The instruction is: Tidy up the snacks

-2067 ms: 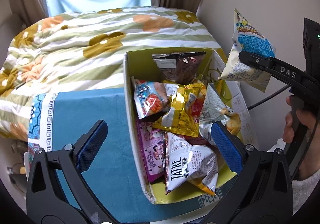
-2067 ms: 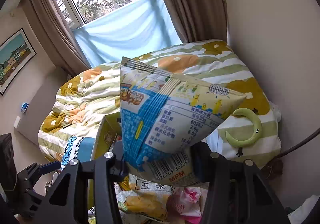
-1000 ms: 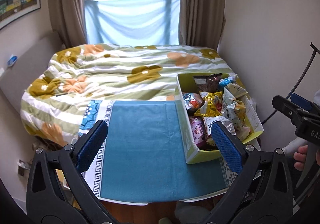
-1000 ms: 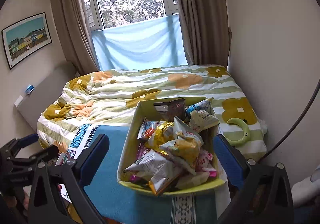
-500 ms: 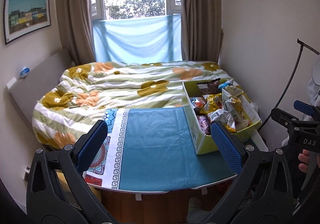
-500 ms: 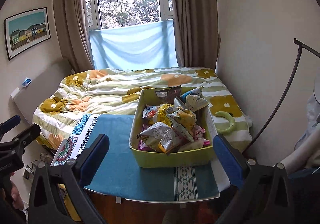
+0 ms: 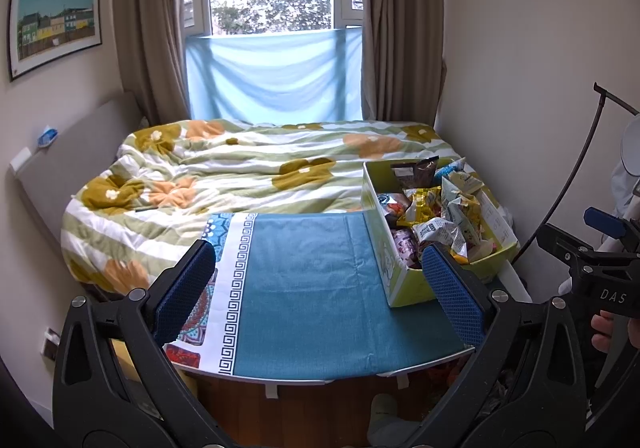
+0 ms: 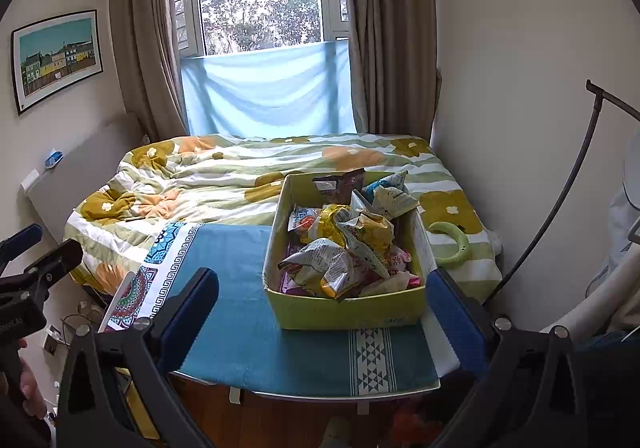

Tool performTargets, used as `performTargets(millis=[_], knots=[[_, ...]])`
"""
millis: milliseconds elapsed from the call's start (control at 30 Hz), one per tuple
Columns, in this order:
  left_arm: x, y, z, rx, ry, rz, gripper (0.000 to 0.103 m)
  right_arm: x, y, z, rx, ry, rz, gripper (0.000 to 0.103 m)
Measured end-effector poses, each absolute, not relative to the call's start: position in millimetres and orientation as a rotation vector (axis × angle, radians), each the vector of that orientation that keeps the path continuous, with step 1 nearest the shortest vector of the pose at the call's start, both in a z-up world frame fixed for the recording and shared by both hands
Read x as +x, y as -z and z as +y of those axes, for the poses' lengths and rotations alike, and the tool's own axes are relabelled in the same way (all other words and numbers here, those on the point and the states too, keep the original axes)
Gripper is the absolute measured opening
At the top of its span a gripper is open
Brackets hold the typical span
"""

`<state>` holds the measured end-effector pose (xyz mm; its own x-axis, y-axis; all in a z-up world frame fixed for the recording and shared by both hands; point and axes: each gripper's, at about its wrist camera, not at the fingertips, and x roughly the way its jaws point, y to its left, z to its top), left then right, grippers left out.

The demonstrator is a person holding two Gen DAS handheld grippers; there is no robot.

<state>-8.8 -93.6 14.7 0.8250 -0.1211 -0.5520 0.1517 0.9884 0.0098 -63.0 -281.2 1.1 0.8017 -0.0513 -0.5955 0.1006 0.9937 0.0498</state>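
Because every snack packet (image 8: 340, 244) in sight lies heaped inside the yellow-green cardboard box (image 8: 348, 312), the sorting looks finished or close to it: nothing loose shows on the cloth around the box. The box is your landmark. A dark brown pouch (image 8: 340, 182) stands against its far wall, a blue-and-white bag (image 8: 390, 188) leans in its far right corner, and crumpled yellow and white packets pile up through its middle, some rising above the rim. They lie loose rather than in rows, so a nudge to the box could tip the top ones out.

The box sits on the right end of a small table covered by a teal cloth (image 7: 312, 280); left of the box the cloth is bare. Behind the box spreads a bed with a flowered duvet (image 7: 224, 172), and just right of the box a green crescent-shaped object (image 8: 452, 242) rests on that duvet.

You hold both tools back from the box, on its near side and above table level. Your left gripper (image 7: 320, 288) has its blue pads spread wide with nothing between them, and your right gripper (image 8: 320, 316) is likewise spread and empty, framing the box.
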Motion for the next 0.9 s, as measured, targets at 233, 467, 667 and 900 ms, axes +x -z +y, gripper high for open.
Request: performTargets(millis=[233, 467, 667, 900], knots=[[-4, -14, -95, 0.056, 0.148, 0.584, 0.103, -62, -1, -280, 0.079, 0.084, 0.638, 0.103], [0, -14, -95, 0.052, 0.143, 0.585, 0.103, -61, 0, -279, 0.079, 0.084, 0.638, 0.103], [2, -15, -93, 0.047, 0.140, 0.589, 0.103, -61, 0, -279, 0.079, 0.083, 0.639, 0.103], [3, -14, -93, 0.045, 0.138, 0.592, 0.103, -61, -2, -279, 0.079, 0.085, 0.640, 0.103]])
